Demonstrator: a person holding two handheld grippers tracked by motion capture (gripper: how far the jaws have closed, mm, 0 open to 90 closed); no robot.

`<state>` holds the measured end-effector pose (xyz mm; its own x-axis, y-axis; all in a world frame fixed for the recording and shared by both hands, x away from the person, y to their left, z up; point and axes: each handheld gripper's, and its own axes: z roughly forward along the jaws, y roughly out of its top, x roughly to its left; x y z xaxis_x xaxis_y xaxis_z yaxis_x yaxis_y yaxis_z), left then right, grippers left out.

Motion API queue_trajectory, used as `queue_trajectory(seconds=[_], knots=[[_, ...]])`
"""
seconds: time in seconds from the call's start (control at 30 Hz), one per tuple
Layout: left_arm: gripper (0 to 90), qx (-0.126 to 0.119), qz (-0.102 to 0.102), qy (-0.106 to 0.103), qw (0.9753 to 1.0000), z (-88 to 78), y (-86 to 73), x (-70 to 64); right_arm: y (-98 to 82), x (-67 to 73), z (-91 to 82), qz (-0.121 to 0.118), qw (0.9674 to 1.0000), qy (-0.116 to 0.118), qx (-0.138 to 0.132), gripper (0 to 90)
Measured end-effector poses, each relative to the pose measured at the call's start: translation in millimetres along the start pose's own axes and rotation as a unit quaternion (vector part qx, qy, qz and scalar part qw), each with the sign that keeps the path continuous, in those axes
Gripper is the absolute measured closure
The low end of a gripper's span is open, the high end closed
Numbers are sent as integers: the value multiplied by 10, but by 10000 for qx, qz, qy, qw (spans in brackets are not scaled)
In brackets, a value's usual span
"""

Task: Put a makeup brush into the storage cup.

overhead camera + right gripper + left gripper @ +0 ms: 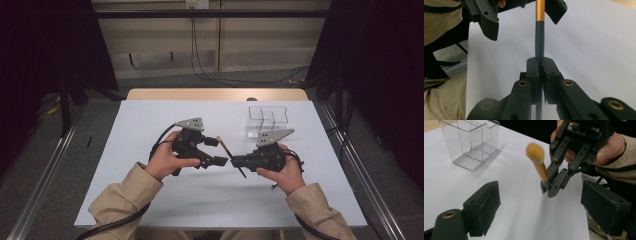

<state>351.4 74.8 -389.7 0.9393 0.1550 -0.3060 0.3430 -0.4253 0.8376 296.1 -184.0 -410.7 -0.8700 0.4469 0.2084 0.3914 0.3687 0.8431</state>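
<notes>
A makeup brush (pixel 223 146) with an orange bristle head (pixel 535 152), a gold ferrule and a dark handle (pixel 539 37) is held over the white table (pixel 150 200). My right gripper (pixel 540 62) is shut on the dark handle, bristles pointing up and away from it. My left gripper (pixel 216 151) stands open just left of the brush. Its two pads (pixel 484 202) are wide apart, and the brush sits ahead between them without touching either. In the right gripper view the left gripper (pixel 524 12) flanks the ferrule at the top.
A clear plastic organiser (pixel 267 120) with several compartments stands at the back right of the table, also seen in the left gripper view (pixel 471 142). Both forearms wear tan sleeves (pixel 120 200). Cables trail off the near edge.
</notes>
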Motion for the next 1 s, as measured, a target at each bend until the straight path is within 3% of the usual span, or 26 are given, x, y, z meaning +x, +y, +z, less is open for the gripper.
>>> queue_trajectory(seconds=[0.47,1.0], knots=[[187,-194,-61,45,9998,-6,-30,7,21,11,46,101,9996,55,-273,845],[277,-279,-58,-22,9996,39,-79,-4,54,6,-8,243,9973,-76,-685,845]])
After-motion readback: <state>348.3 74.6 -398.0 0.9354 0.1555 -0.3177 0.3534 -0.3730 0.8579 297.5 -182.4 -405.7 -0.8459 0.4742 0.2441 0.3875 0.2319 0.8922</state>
